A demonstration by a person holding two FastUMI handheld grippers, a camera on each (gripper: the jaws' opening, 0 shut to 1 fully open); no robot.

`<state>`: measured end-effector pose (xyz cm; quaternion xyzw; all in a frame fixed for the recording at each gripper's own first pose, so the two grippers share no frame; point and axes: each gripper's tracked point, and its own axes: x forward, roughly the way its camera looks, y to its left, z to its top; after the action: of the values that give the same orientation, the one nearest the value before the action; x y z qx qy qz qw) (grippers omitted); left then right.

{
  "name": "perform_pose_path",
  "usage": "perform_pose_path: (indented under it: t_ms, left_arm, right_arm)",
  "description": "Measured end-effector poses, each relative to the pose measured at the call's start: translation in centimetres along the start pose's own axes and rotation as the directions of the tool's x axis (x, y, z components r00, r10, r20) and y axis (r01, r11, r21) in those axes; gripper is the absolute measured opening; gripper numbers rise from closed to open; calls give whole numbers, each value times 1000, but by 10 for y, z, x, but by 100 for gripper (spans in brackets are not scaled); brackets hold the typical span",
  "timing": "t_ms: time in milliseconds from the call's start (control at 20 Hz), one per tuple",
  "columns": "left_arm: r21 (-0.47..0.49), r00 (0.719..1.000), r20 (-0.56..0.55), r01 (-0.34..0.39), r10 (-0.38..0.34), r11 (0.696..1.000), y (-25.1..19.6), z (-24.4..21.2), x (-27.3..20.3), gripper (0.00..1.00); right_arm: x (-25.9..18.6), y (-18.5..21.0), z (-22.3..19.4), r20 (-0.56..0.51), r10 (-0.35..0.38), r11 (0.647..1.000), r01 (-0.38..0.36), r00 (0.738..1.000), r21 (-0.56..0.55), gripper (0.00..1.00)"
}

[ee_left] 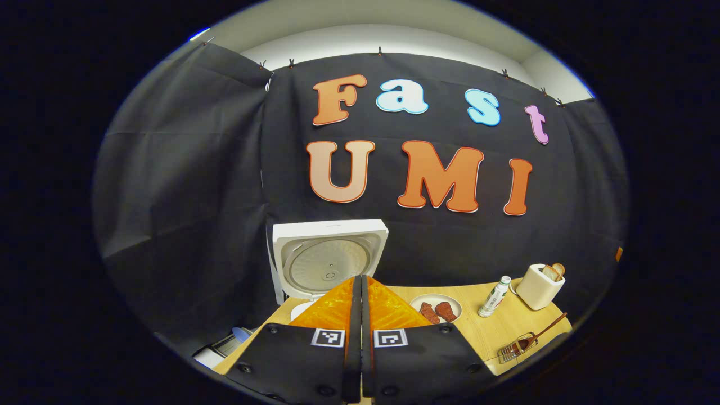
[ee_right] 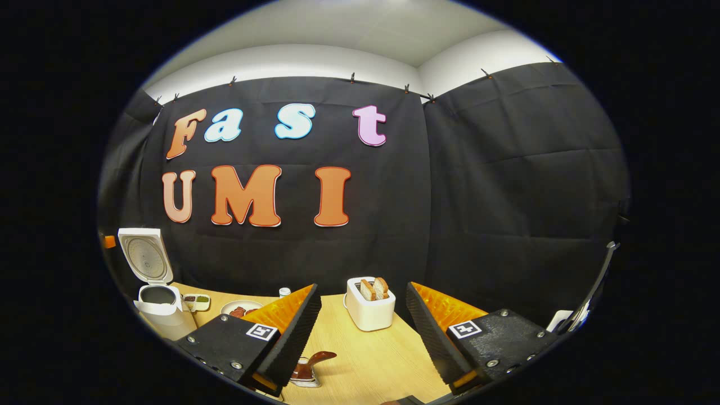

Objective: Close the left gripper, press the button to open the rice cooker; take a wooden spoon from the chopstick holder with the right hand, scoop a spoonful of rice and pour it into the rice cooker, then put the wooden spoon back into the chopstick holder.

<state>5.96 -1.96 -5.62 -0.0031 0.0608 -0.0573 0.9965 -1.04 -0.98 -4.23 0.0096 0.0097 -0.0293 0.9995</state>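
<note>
So, one rice cooker (ee_left: 315, 264) with lid up, one toaster (ee_right: 368, 309), two toast slices. Left gripper (ee_left: 360, 315) pressed together at bottom centre, right gripper (ee_right: 360, 332) spread wide.

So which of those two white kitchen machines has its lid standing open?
The rice cooker at the table's left end: its round-lined lid is flipped upright. The toaster has no lid, just bread slices poking from its slots.

No legible text or labels.
</note>
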Motion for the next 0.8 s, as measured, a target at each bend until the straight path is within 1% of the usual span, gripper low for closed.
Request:
perform_pose_path:
  t_ms: [250,350,400,450,500,600,650,700,750,800]
  left_arm:
    - [2,999,37,-22,22,1000,11,10,-16,6]
    - [3,998,55,-16,16,1000,11,16,-22,46]
    - [5,997,68,-24,23,1000,14,20,-24,44]
    - [3,997,79,-24,24,1000,17,23,-29,47]
    - [3,996,86,-21,20,1000,17,27,-32,63]
    - [-3,995,99,-26,26,1000,21,31,-36,95]
    - [-6,994,104,-33,33,999,24,32,-37,96]
    - [-7,993,107,-46,46,999,28,34,-42,97]
    - [-9,992,109,-55,56,998,31,35,-43,98]
    - [-9,992,111,-64,65,998,31,33,-44,100]
  right_arm:
    - [14,23,-30,5,57,997,-57,998,50,95]
    - [23,30,-53,-27,74,995,-72,997,66,95]
    - [26,35,-67,-55,88,993,-83,995,84,95]
    - [29,41,-79,-79,103,990,-94,992,105,95]
    - [32,45,-91,-98,115,987,-103,988,120,95]
    - [43,49,-114,-129,114,988,-99,985,118,95]
    - [47,51,-125,-144,116,988,-99,983,120,95]
    - [50,54,-136,-163,124,985,-102,979,135,99]
    - [52,57,-147,-182,137,981,-108,974,159,95]
    - [55,60,-157,-200,146,977,-109,969,185,94]
